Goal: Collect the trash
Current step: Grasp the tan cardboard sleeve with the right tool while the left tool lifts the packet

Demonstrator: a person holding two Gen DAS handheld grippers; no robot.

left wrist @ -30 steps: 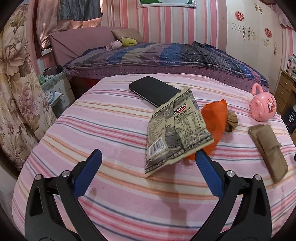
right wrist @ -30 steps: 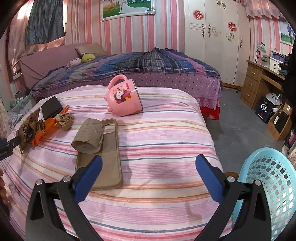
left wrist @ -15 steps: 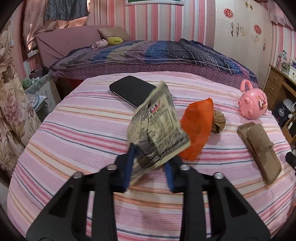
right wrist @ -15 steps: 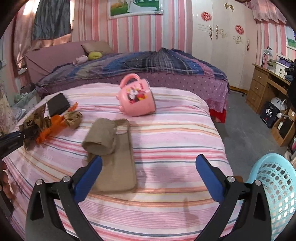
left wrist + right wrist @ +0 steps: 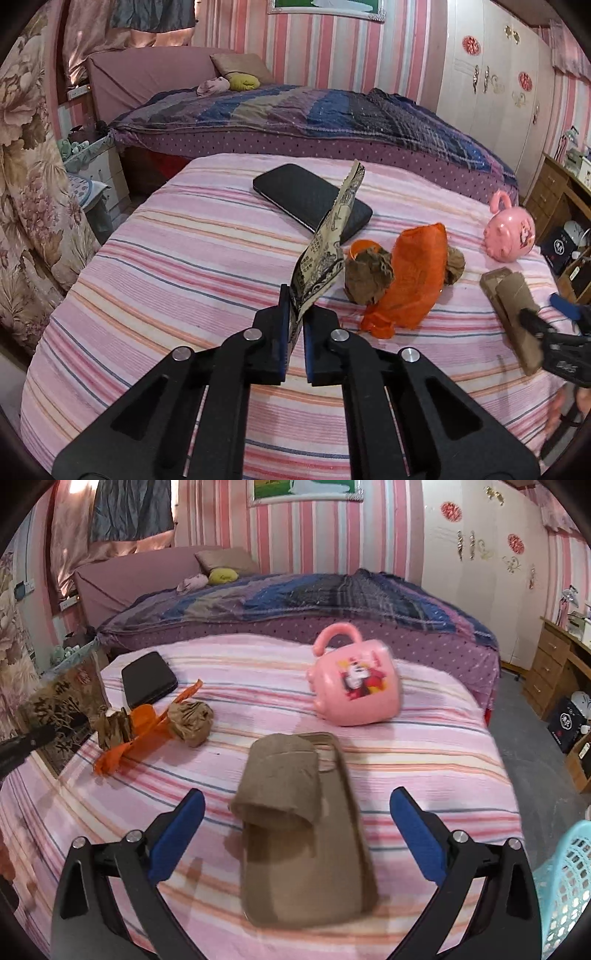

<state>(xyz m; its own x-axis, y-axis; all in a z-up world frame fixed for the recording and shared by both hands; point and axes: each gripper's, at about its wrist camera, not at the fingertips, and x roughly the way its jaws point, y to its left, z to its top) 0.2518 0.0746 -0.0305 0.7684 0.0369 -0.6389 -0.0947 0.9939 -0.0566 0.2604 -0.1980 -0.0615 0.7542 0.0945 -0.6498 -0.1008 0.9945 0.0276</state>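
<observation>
My left gripper (image 5: 296, 314) is shut on a printed snack wrapper (image 5: 328, 243) and holds it edge-up above the striped cover. The wrapper also shows at the left of the right wrist view (image 5: 62, 709). An orange plastic bag (image 5: 410, 280) lies just right of it, with two crumpled brown paper wads (image 5: 369, 275) beside it; they also show in the right wrist view (image 5: 190, 718). My right gripper (image 5: 295, 829) is open, its blue pads either side of a brown cardboard roll (image 5: 282, 779) lying on a tan case (image 5: 314, 860).
A black phone (image 5: 312, 201) lies at the far middle. A pink cartoon mug (image 5: 356, 690) lies on its side behind the case. A light blue mesh basket (image 5: 565, 886) stands off the bed's right edge. A wooden desk (image 5: 554, 657) is at the right.
My left gripper closed on the snack wrapper and lifted it on edge, uncovering a paper wad. My right gripper moved forward and left over the cardboard roll, still open.
</observation>
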